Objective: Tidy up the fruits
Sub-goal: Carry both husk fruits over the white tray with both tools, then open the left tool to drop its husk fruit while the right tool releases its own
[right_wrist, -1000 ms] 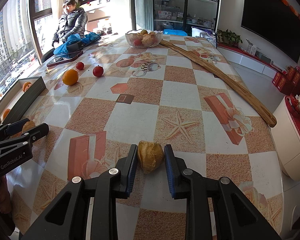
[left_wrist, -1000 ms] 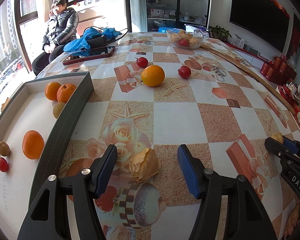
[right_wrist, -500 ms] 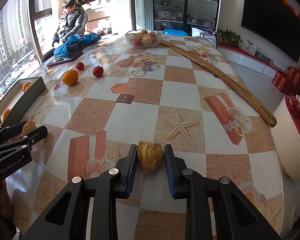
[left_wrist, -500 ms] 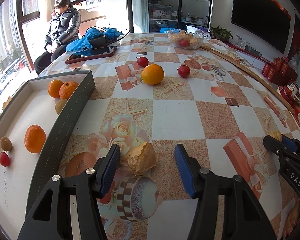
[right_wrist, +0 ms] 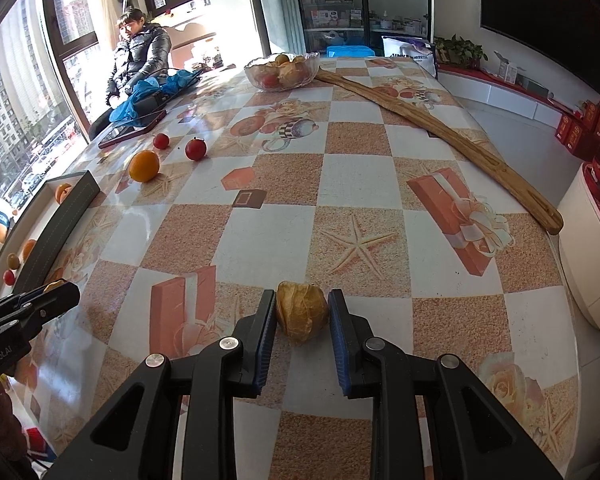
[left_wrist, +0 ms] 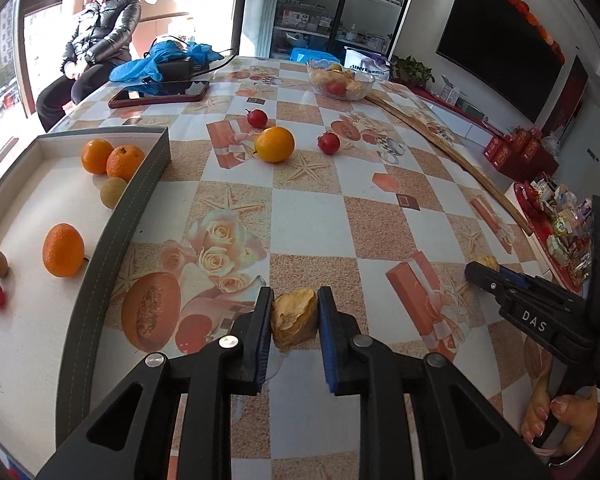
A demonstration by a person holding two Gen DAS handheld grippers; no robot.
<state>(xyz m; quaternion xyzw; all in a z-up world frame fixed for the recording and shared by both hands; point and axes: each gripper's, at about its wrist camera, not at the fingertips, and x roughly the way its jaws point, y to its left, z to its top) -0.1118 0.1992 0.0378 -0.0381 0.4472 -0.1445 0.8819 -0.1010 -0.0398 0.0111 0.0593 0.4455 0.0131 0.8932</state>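
My left gripper [left_wrist: 294, 318] is clenched on a husked physalis [left_wrist: 294, 316], my right gripper [right_wrist: 302, 316] on another physalis [right_wrist: 301, 313], both just off the tablecloth; lift gently, husks crush. The grey-walled tray [left_wrist: 112, 232], left of both, holds oranges [left_wrist: 63, 244], kiwis and a cherry tomato

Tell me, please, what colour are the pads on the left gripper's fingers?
Blue pads on black fingers, clearest in the left wrist view.
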